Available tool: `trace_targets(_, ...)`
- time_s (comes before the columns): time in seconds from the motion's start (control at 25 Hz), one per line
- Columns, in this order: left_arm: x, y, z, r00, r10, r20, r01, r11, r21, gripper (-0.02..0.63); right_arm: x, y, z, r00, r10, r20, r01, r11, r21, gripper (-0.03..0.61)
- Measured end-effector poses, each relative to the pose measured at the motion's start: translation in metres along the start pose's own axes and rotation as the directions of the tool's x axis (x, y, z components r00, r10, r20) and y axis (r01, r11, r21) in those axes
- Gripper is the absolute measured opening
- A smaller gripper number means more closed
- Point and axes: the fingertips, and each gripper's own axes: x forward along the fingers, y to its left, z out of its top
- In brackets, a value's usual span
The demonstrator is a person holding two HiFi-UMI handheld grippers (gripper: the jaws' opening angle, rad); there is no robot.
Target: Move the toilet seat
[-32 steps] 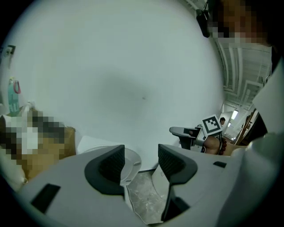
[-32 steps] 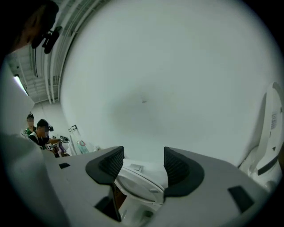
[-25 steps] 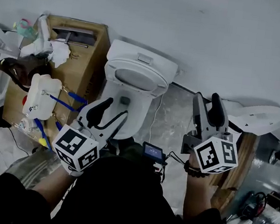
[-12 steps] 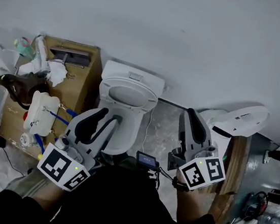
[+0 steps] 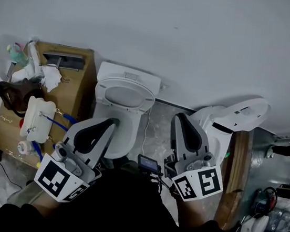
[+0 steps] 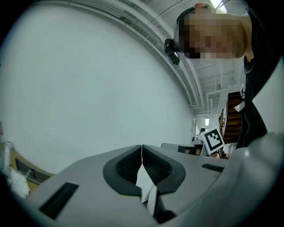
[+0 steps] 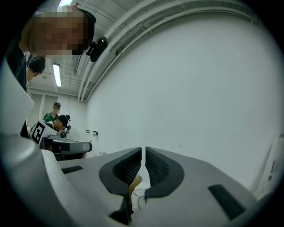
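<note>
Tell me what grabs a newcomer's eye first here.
The white toilet against the wall, dead centre. Nearer the camera, the left tongs and right tongs have just closed, with nothing between them. A second toilet sits on wooden boards at right.

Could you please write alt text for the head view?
From above, a person holds the left gripper and right gripper before a white toilet against a wall; both jaws have just closed with nothing between them. A cluttered brown box stands left of it, another toilet lies right.

White toilet seat, brown cabinet, grey wall.
</note>
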Motion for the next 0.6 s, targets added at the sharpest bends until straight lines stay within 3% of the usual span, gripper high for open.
trace_targets(0.6,-0.022,-0.005,0.006,1.0,0.012,0.008,-0.012,1.0,-0.011,0.021,-0.013,0.036,-0.004,0.999,0.048,0.022,-0.05,0.997,0.055,0.051)
